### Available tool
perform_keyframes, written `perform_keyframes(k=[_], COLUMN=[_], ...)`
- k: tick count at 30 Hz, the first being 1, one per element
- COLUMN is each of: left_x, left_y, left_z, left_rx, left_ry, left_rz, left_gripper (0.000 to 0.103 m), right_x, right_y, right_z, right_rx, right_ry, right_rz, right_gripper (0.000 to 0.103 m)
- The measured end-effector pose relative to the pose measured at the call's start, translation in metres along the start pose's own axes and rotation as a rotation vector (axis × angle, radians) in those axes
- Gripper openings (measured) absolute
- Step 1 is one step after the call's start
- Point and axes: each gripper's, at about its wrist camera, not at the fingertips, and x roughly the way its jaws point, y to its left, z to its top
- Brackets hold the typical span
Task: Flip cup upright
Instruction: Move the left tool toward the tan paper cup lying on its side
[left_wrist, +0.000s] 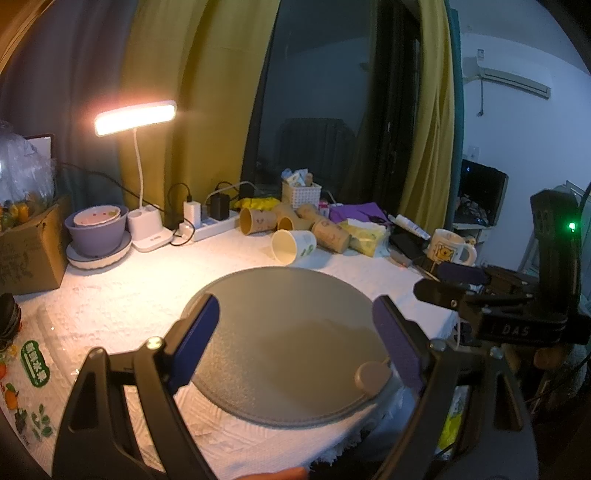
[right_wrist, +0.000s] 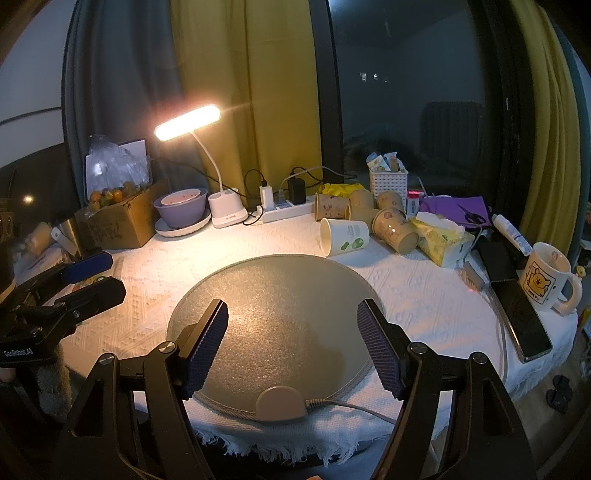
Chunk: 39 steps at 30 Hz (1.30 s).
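No grasp is made yet: the white cup (right_wrist: 344, 236) lies at 12 o'clock, beyond both spread, empty grippers, left gripper (left_wrist: 295, 347) and right gripper (right_wrist: 291, 343); a reach is needed.

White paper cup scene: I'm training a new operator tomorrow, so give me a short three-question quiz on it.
1. True or false: the white paper cup stands upright.
2. Where does the white paper cup lie? A) on the round grey mat B) beyond the mat, on the white tablecloth, beside the brown paper cups C) inside the mug
3. What does the right gripper hold?

Key: 1. False, it lies on its side. 2. B. 3. Nothing; like the left gripper, it is open.
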Motion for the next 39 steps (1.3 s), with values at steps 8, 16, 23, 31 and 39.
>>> perform_keyframes(k=[8,16,23,31,39], left_x=[0.022,0.062,0.102,0.154,0.209], left_y=[0.002,-0.002,-0.013,-0.032,-0.044], left_z=[-0.003,-0.002,0.01,0.026,0.044], left_rx=[-0.007,-0.008,-0.015,0.021,0.01], left_ry=[0.045,0.109,0.163,0.212,0.259], left_rz=[-0.018,-0.024,-0.047,-0.052,-0.064], left_gripper=[0.086,0.086,0.086,0.086,0.086], right_x=[0.012,0.035,0.057,0.08,0.104], right_y=[-0.007,-0.027,-0.055,-0.094,-0.132], right_z=[-0.004,-0.006,0.0,0.021,0.036], right_rx=[0.005,0.03,0.055,0.06,0.079], right_ry=[0.025,0.063,0.089,0.078,0.083], right_rz=[0.001,-0.017,-0.029,-0.051,-0.073], right_gripper=[0.075,0.075,0.075,0.075,0.075])
